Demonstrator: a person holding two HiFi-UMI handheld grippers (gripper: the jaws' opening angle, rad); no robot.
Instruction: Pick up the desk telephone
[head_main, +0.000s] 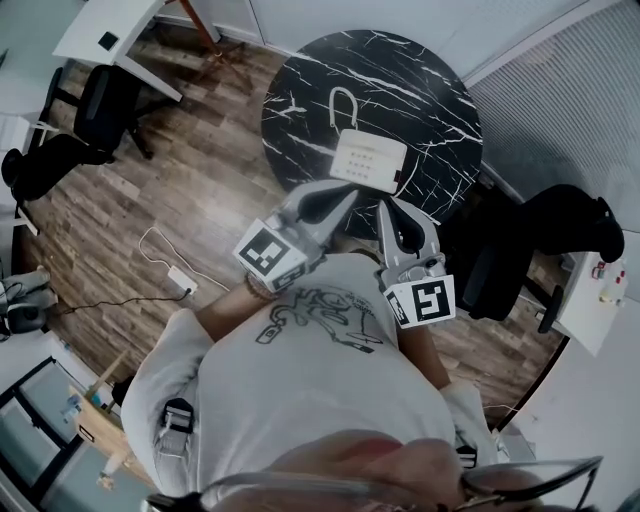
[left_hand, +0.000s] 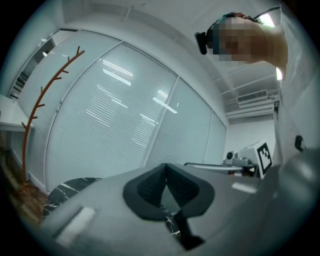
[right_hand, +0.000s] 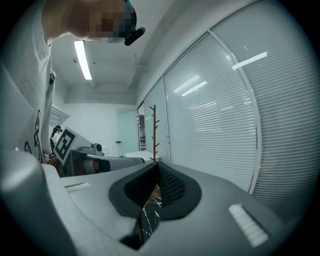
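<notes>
Black marble counter (head_main: 300, 90) had the white phone (head_main: 368, 160) sitting on it, just ahead of both tongs and roughly between their tips. Looked like the approach step to me, nothing grabbed yet. Left tongs (head_main: 345, 195) were fully closed and empty, pads pressed together on nothing; right tongs (head_main: 389, 205) same deal. Neither touched the phone as far as I could see. It didn't show in either gripper view, only a sliver of marble below the pads. Next move, I'd guess: open at least one pair wide, drop toward the counter and straddle the phone's body before squeezing.
</notes>
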